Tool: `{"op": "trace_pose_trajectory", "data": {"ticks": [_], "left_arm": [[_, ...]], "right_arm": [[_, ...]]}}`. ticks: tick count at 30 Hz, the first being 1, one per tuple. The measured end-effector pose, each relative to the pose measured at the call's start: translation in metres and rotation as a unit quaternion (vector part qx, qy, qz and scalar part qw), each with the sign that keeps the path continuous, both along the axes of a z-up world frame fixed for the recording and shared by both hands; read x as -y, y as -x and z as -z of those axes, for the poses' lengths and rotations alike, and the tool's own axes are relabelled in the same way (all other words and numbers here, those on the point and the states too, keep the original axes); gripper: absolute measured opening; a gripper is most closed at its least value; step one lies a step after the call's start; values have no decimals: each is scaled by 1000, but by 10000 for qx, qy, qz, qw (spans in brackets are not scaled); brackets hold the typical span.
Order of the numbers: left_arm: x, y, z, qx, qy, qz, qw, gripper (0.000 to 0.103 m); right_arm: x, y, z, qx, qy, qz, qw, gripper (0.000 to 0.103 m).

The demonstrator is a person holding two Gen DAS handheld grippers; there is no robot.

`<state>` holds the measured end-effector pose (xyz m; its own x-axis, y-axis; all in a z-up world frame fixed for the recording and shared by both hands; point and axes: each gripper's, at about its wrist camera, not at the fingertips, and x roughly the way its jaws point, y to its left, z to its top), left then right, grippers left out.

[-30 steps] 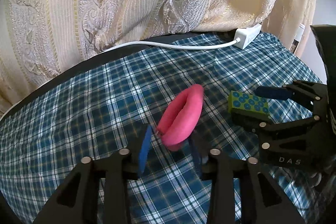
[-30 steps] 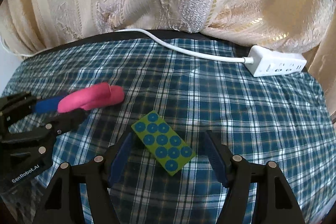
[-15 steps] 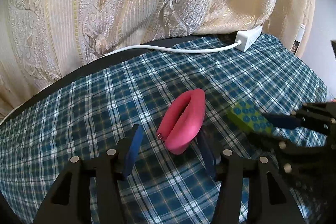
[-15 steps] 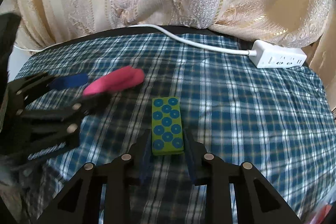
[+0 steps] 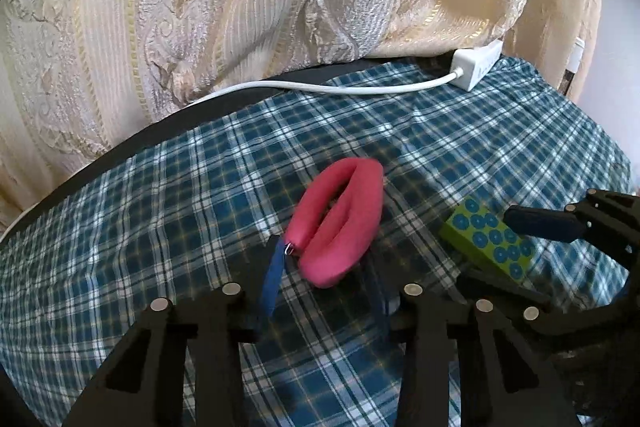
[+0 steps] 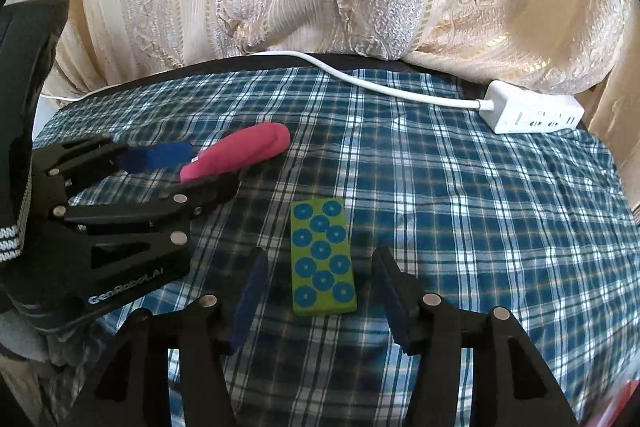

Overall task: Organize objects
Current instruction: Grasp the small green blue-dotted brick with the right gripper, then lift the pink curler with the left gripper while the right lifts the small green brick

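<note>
A pink zip pouch lies on the plaid cloth. My left gripper has its jaws closing on the pouch's near end, and the blue left pad touches the zipper pull. From the right wrist view the pouch sits pinched between the left gripper's two fingers. A green block with blue dots lies flat and lengthwise between the pads of my right gripper. Those jaws are opening, with a gap on each side of the block. The left wrist view shows the block and the right gripper around it.
A white power strip lies at the cloth's far right edge, and its cable runs left along the back. A cream patterned curtain hangs close behind. Bare plaid cloth lies to the right of the block.
The left jaws widened, then narrowed onto the pouch's near end. The right jaws shut on the green block, turning it from slanted to straight, then spread apart again.
</note>
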<state>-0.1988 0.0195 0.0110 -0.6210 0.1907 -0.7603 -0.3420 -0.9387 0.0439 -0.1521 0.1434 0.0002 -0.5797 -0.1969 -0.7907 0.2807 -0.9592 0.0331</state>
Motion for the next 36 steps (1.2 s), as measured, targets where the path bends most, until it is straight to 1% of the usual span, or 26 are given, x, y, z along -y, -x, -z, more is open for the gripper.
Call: {"op": "trace_pose_trajectory", "data": {"ticks": [2,3,4,6,11,15,22,25,26,29,36], "left_arm": [[3,1,-1,21,-98,-30,9999,29],[4,1,-1,29,-130,-52,9999,28],[6,0,-2,30,-175,-72,9998,28],[8,-1,-6,-1,-242,-100,9997,27],[7,-9,-14,-91,-322,-8,9994,27],[2,-15,-20,-115,-364,110,9992,27],[-7,-27,-34,-169,-504,320,9981,26],[-11,-33,-40,-235,-509,422,9975,25],[-12,-34,-41,-251,-512,451,9974,24],[-13,-38,-44,-266,-524,518,9969,16],[-15,-43,-46,-268,-546,582,9965,17]], "right_arm": [[1,1,0,-14,-16,0,10000,57],[1,0,0,-30,-35,9,10000,52],[2,0,0,-54,-97,20,9999,42],[2,-1,-1,-47,-98,8,9999,32],[-1,-9,-3,15,-16,58,10000,31],[-6,-23,-9,-35,84,126,9999,31],[-25,-50,-24,-141,290,426,9986,31],[-32,-62,-30,-180,347,519,9979,31],[-34,-67,-32,-195,353,548,9977,31],[-39,-79,-35,-226,388,619,9971,31],[-51,-104,-39,-265,537,829,9948,31]]}}
